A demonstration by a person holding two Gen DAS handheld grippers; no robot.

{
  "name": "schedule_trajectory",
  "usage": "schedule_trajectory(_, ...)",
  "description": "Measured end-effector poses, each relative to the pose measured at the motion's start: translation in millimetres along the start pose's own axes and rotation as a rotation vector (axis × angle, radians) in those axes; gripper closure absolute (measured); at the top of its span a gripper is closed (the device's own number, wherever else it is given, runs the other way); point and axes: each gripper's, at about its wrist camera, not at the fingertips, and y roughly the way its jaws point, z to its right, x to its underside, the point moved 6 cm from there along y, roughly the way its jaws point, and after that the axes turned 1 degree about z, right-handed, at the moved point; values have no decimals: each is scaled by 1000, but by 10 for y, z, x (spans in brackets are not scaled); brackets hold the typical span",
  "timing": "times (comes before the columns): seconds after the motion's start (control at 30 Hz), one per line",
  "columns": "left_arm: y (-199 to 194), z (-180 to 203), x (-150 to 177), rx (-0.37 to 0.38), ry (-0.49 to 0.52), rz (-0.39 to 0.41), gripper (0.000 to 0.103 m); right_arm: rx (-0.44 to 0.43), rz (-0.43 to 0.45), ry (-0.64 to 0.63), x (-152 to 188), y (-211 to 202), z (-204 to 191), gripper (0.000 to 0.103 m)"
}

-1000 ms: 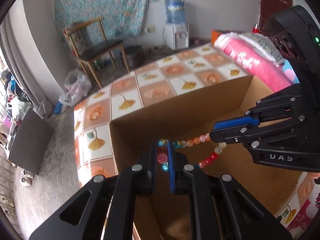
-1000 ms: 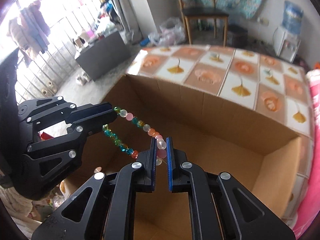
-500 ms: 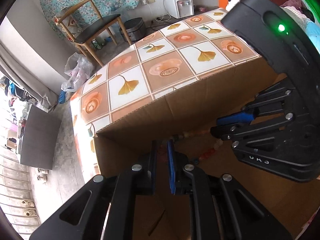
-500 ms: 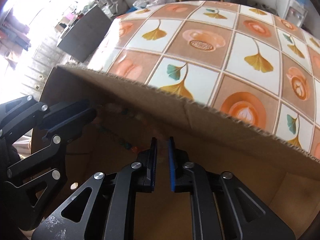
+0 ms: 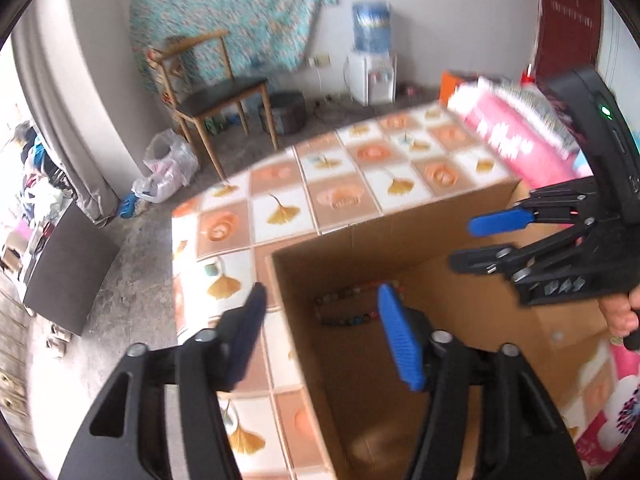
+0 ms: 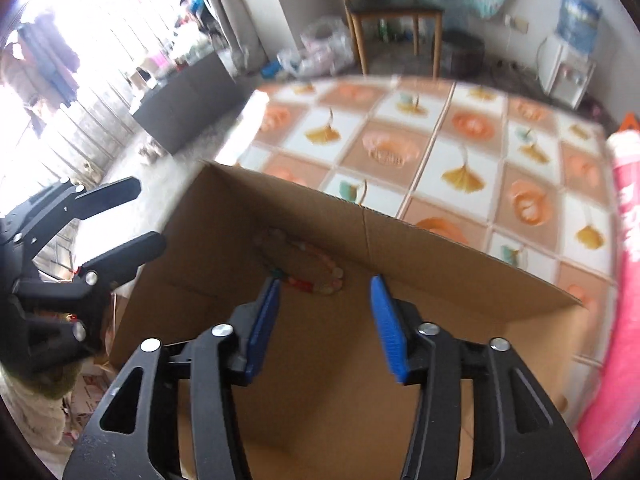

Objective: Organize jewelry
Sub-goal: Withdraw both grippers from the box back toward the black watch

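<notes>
Cardboard box (image 6: 420,264) sits on the tiled surface (image 6: 460,140) w/ its top open. Bead bracelet (image 6: 308,268) lies loose on the box floor, near the far wall & corner. Left hand-held gripper (image 5: 320,332) has just been opening; its jaws stand wide w/ nothing between them. Right hand-held gripper (image 6: 324,316) has also just been opening, jaws apart & empty, above the box.

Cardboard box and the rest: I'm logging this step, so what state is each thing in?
Cardboard box: open-topped, on the tiled tabletop.
Bead necklace: lying loose inside the box by its far wall, held by neither claw.
Left claw: open, just opening, empty.
Right claw: open, just opening, empty.
</notes>
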Motion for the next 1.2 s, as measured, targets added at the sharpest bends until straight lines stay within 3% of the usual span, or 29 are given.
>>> schedule_trajectory(0.17,-675,-154,380,10,-78,92,21,-19,151,-18,226,-758,-230,41)
schedule_trajectory(0.3,-874,-169,909,15,-145,67,15,-47,208,11,760,-1096,-412,39)
schedule_trajectory(0.43,-777,-74,1525,-37,-155,-6,14,-48,186,114,1297,-1060,-435,39)
schedule_trajectory(0.6,-459,88,2208,-21,-195,-110,14,-11,130,292,2019,-853,-337,39)
schedule_trajectory(0.7,-229,99,2460,-17,-240,-156,14,-17,80,406,2381,-706,-275,40)
schedule_trajectory(0.8,-31,101,2615,-1,-285,-210,14,-29,38,502,2602,-544,-221,49)
schedule_trajectory(0.87,-26,114,2629,-17,-271,-198,13,-44,28,535,2685,-510,-201,53)
schedule_trajectory(1.0,18,135,2631,-25,-264,-216,6,-53,48,593,2746,-602,-92,56)
schedule_trajectory(1.2,2,128,2653,-32,-270,-197,5,-56,58,619,2809,-733,23,61)
